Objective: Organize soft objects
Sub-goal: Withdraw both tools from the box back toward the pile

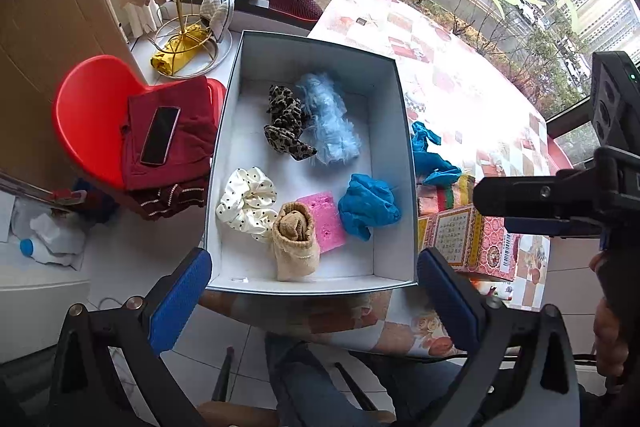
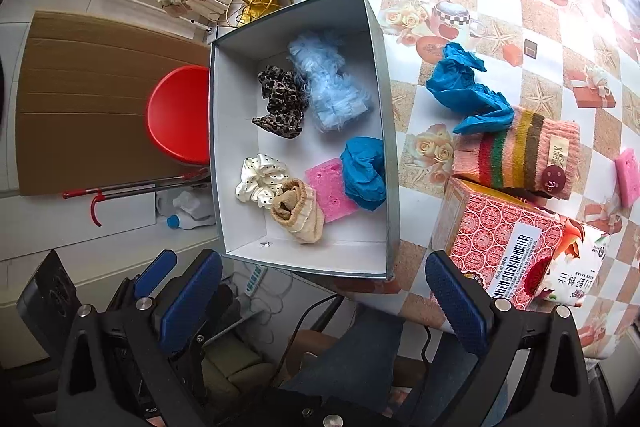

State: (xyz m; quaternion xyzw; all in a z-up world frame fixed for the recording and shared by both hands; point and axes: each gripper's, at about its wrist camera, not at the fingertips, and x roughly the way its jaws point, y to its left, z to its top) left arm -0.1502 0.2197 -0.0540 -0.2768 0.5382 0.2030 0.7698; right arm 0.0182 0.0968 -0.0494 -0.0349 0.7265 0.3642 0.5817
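**Hovering over a half-filled box, both claws spread and empty**

Sitting at the tabletop's (image 2: 500, 3) near edge, the grey box (image 1: 394, 131) is holding six soft things: a fluffy light-blue piece (image 1: 330, 121) and a leopard-print scrunchie (image 1: 286, 123) lying side by side at the far end, and, nearer, a white polka-dot scrunchie (image 1: 248, 201), a rolled beige sock (image 1: 296, 243), a pink sponge (image 1: 326, 221) and a crumpled blue cloth (image 1: 368, 205). The sock is overlapping the sponge's edge.

The left claw (image 1: 314, 297) is hanging just short of the box's near wall, its blue pads wide apart and gripping nothing. The right claw (image 2: 324, 301) is doing the same, released and empty.

Outside the box, on the patterned cloth to its right, another blue cloth (image 2: 464, 91) is lying against a striped knitted sock (image 2: 520, 157), which is resting on a red patterned carton (image 2: 500, 239). A second pink sponge (image 2: 627, 177) is sitting well apart at the right edge.
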